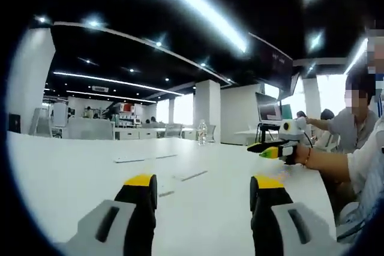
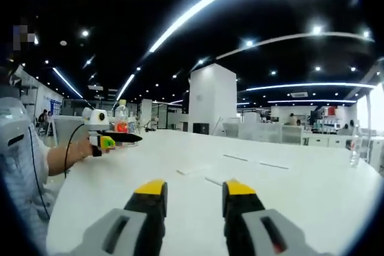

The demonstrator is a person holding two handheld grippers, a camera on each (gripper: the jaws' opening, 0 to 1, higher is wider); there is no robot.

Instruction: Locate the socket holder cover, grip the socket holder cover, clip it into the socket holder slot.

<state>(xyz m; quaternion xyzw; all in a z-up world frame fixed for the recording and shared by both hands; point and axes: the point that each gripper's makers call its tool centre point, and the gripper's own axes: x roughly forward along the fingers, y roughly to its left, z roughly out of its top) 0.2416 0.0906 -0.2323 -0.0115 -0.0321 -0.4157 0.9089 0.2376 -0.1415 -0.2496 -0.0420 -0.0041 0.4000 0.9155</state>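
White tabletop spreads beneath both tongs. Left gripper, its yellow-tipped black jaws spread wide, holds nothing; right gripper stands narrowly open, also empty. Thin flat white strips lie just beyond the right jaws; which one is the socket holder cover is unclear.

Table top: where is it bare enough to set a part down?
The white table is bare around the left gripper and right gripper, both open and empty. Thin flat strips lie mid-table. Another person's gripper crowds one edge; a bottle stands behind it.
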